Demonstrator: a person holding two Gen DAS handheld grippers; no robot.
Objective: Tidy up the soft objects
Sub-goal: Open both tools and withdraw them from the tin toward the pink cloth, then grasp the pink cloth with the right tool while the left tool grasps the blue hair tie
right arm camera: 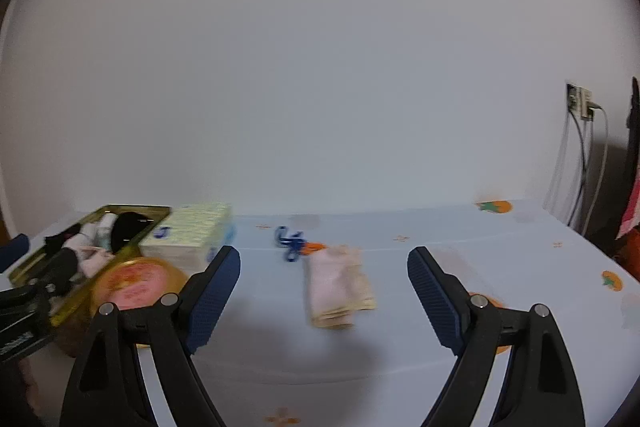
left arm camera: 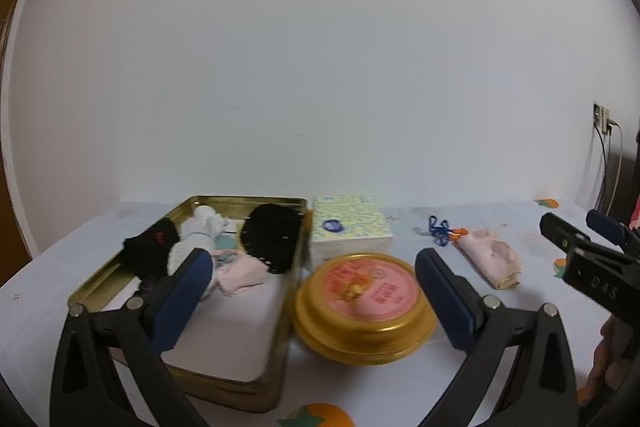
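Left to right. Far left on the pale tablecloth [left arm camera: 460, 367]: open gold tin box [left arm camera: 192, 383], rectangular, lid off. Inside at its far end, bunched soft items: black sock [left arm camera: 148, 251] draped over the left rim, white sock [left arm camera: 200, 231], black knit piece [left arm camera: 272, 239] against the right wall, small pink sock [left arm camera: 244, 273] nearer the middle. Near half of the tin shows bare pale lining.

Left gripper [left arm camera: 314, 297] hovers low over the table, pointing slightly down, claw spread wide, nothing between the blue pads. Its left finger overlaps the tin's contents in the left wrist view, contact not clear; right finger sits right of the round tin.

Just right of the gold box: round gold tin with pink label [left arm camera: 366, 311], lid on, close beside the box wall. Behind it a tissue pack [left arm camera: 348, 227], yellow-green floral print, standing next to the box's far right corner.

Further right, out on open cloth: blue cord with orange bit [left arm camera: 440, 229], tangled, touching the far end of a folded pink cloth [left arm camera: 490, 261]. Cloth lies flat, well apart from the gold box, not in it.

Right gripper [right arm camera: 324, 273] aimed at that folded pink cloth, tilted slightly down, claw spread wide, empty; cloth sits between the fingers in the right wrist view but beyond the tips, untouched. View motion-blurred. Wall socket with cables [right arm camera: 580, 103] at far right.
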